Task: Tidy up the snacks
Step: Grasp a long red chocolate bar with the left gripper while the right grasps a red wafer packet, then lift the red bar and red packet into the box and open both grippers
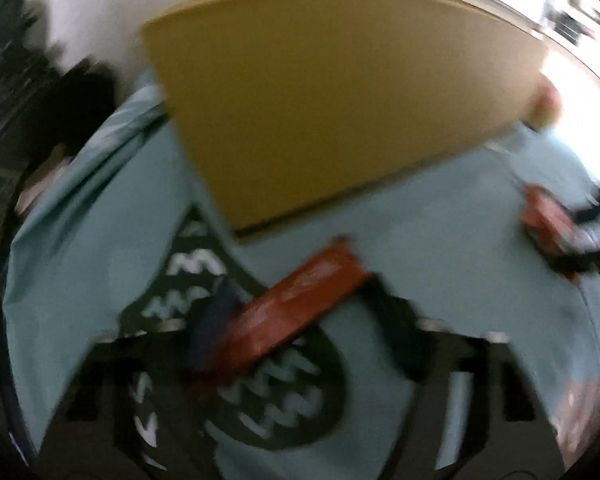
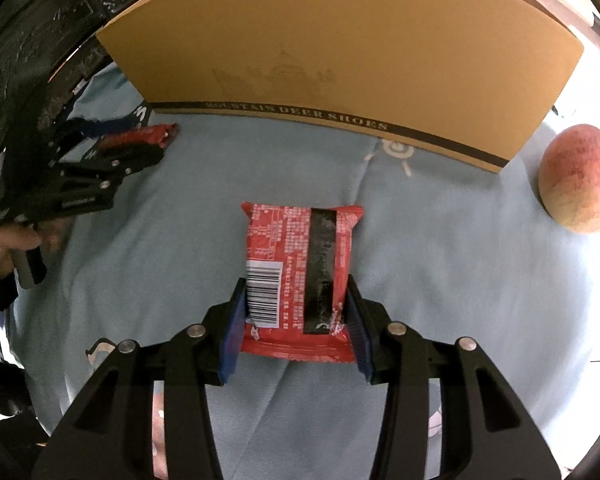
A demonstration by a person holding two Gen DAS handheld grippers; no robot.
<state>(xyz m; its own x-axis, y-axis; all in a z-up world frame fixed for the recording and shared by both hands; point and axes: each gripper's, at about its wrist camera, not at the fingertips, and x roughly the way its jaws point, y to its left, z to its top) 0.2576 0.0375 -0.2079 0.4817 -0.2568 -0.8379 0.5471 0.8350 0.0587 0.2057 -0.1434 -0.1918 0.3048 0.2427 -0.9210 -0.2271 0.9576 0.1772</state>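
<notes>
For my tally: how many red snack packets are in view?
2. One packet sits between the right gripper's fingers, mid-cloth. The other is in the left gripper near the box's left end. More may be hidden in the box.

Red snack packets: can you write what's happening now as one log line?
left gripper: shut on long red packet | right gripper: shut on red snack packet | cardboard box: behind | apple: untouched

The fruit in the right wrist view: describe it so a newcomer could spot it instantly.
Start at the big tan shoe box standing on the pale blue cloth. Just off the box's right end lies the apple, alone on the cloth. It is the only round, unwrapped item; the snack packet is flat red foil.
</notes>
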